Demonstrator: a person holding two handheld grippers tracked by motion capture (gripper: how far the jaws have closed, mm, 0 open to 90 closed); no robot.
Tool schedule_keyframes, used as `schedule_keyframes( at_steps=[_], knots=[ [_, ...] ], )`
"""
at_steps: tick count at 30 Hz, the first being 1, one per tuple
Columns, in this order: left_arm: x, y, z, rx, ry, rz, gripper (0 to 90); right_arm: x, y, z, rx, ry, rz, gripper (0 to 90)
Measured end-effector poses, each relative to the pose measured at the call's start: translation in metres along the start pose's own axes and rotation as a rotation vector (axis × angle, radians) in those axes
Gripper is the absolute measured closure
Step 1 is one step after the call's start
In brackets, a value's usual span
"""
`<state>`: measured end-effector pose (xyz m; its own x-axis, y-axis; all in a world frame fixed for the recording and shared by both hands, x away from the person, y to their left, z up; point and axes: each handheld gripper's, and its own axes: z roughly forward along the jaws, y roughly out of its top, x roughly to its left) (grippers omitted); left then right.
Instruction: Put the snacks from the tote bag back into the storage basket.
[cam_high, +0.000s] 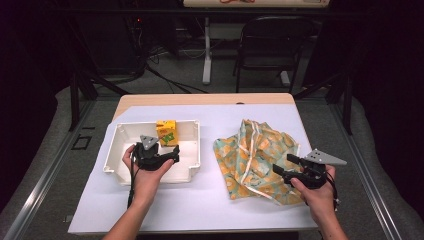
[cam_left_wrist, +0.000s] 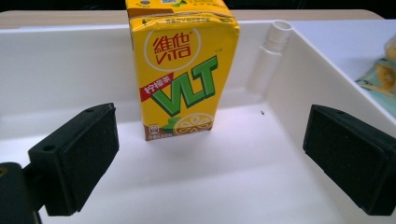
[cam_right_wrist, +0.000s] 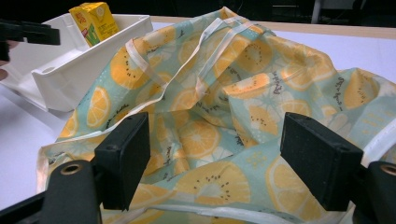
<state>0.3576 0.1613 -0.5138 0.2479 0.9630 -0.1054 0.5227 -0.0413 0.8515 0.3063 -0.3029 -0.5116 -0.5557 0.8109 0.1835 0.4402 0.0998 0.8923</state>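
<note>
Hovering: the left claw hangs inside the shallow white plastic tray, left of centre in the high view.
Left claw state: jaws spread wide, nothing between the pads; bare tray floor lies between them in the left gripper view.
Carton: the yellow rectangular lemon-tea drink carton stands upright at the tray's far wall, beyond the left claw and apart from both pads.
Tray edges: the right wall rises close beside the right-hand pad in the left gripper view; a corner post stands at the far right corner.
Right claw: the right claw sits at the lower right of the high view, over the near right edge of the crumpled teal fabric bag printed with orange slices.
Right claw state: jaws wide apart, pads not pressing on the fabric seen between them.
Open room: the white-covered bench lies bare along its near edge; a strip of it separates tray and bag.
</note>
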Motion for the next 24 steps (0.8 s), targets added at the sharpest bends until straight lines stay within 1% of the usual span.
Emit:
schedule_keyframes(
  at_steps=[3,6,9,12,14,16,17,19,21,22,23,24],
  knots=[
    [-0.001,-0.005,-0.011,0.006,-0.019,0.018,3.5,0.000,-0.001,-0.001,0.005,-0.002,-0.005,23.7],
    [0.000,-0.010,-0.020,-0.002,-0.026,0.040,3.3,0.002,-0.002,-0.001,-0.001,-0.013,-0.001,23.7],
    [0.003,-0.016,-0.029,-0.006,-0.030,0.040,3.1,0.002,-0.002,-0.003,0.002,-0.020,-0.001,23.5],
    [0.008,-0.021,-0.038,-0.011,-0.027,0.039,3.0,0.003,-0.002,-0.005,-0.008,-0.029,0.004,23.4],
    [0.012,-0.027,-0.044,-0.019,-0.023,0.025,3.1,0.003,-0.003,-0.006,-0.028,-0.034,0.018,23.2],
    [0.014,-0.032,-0.050,-0.026,-0.016,0.031,3.0,0.003,-0.004,-0.009,-0.030,-0.043,0.028,23.0],
    [0.015,-0.033,-0.052,-0.031,-0.015,0.026,3.0,0.002,-0.005,-0.011,-0.027,-0.052,0.028,23.0],
    [0.017,-0.034,-0.057,-0.042,-0.006,0.034,3.0,0.002,-0.007,-0.013,-0.036,-0.056,0.036,22.7],
    [0.019,-0.035,-0.061,-0.047,-0.005,0.030,3.1,0.002,-0.011,-0.016,-0.038,-0.064,0.046,22.6],
    [0.019,-0.037,-0.063,-0.048,-0.001,0.040,3.0,0.002,-0.013,-0.017,-0.033,-0.067,0.052,22.5],
    [0.019,-0.039,-0.064,-0.050,0.010,0.053,3.0,0.003,-0.016,-0.018,-0.039,-0.069,0.068,22.4],
    [0.019,-0.040,-0.066,-0.049,0.012,0.062,3.0,0.004,-0.019,-0.019,-0.033,-0.073,0.067,22.1]
  ],
)
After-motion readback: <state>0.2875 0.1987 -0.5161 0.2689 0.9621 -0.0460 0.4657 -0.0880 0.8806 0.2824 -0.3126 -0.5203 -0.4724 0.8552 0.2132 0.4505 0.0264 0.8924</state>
